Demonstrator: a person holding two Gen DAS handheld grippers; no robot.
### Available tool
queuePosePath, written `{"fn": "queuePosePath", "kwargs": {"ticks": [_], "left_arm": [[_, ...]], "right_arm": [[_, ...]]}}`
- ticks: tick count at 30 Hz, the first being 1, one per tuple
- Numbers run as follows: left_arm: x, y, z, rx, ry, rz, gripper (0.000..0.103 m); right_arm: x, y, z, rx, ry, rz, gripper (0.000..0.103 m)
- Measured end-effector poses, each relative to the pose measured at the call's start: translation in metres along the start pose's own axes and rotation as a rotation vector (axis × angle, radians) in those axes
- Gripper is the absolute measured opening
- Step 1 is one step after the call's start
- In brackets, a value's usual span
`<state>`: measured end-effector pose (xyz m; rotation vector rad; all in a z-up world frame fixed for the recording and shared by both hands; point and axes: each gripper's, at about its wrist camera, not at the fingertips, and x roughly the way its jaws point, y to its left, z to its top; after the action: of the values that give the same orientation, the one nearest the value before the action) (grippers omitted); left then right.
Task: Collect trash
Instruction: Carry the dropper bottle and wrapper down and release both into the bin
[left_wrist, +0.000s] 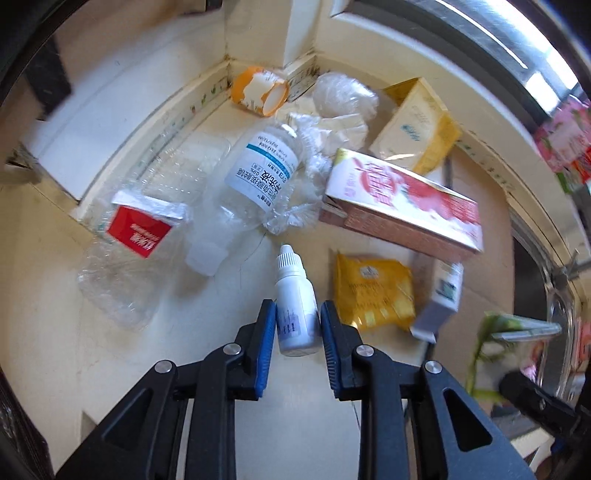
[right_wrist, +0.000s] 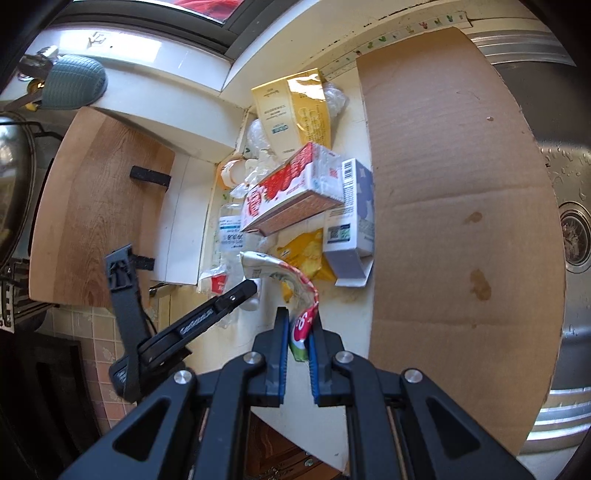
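Flat cardboard sheet (right_wrist: 461, 192) over steel sink (right_wrist: 569, 229), wooden cutting board (right_wrist: 96, 199), grey-green basket (right_wrist: 74, 83)

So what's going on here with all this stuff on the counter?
Someone is clearing rubbish from a kitchen counter with a handheld gripper in each hand. The left gripper has its jaws around a small white dropper bottle. The right gripper is shut on a crumpled foil wrapper. More trash waits in the corner: a red and white carton, a clear plastic bottle, a yellow snack packet and an orange cup.
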<state>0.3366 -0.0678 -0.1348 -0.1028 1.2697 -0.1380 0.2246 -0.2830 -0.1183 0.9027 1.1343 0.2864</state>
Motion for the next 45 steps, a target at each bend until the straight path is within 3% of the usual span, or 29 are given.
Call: {"fn": "queuePosePath", "kwargs": {"ticks": [6, 12, 21, 27, 32, 37, 45], "left_arm": [[-0.073, 0.012, -0.062, 0.143, -0.045, -0.045, 0.023], [-0.126, 0.033, -0.127, 0.228, -0.073, -0.082, 0.023], [-0.157, 0.077, -0.226, 0.297, -0.052, -0.115, 0.023], [-0.142, 0.098, -0.278, 0.312, 0.015, -0.139, 0.023], [-0.116, 0.108, -0.303, 0.296, 0.071, -0.156, 0.023], [-0.069, 0.118, -0.325, 0.244, 0.144, -0.177, 0.023], [0.037, 0.137, -0.359, 0.184, 0.236, -0.132, 0.023]], "right_arm": [[-0.026, 0.025, -0.049, -0.045, -0.039, -0.012, 0.009], [-0.035, 0.047, -0.127, -0.059, -0.034, -0.019, 0.009], [-0.017, 0.052, -0.245, -0.054, 0.015, -0.051, 0.009], [0.002, 0.03, -0.303, -0.008, 0.062, -0.108, 0.009], [0.022, 0.005, -0.333, 0.019, 0.13, -0.193, 0.009], [0.05, -0.031, -0.357, 0.041, 0.228, -0.271, 0.009], [0.122, -0.102, -0.373, 0.089, 0.35, -0.335, 0.009]]}}
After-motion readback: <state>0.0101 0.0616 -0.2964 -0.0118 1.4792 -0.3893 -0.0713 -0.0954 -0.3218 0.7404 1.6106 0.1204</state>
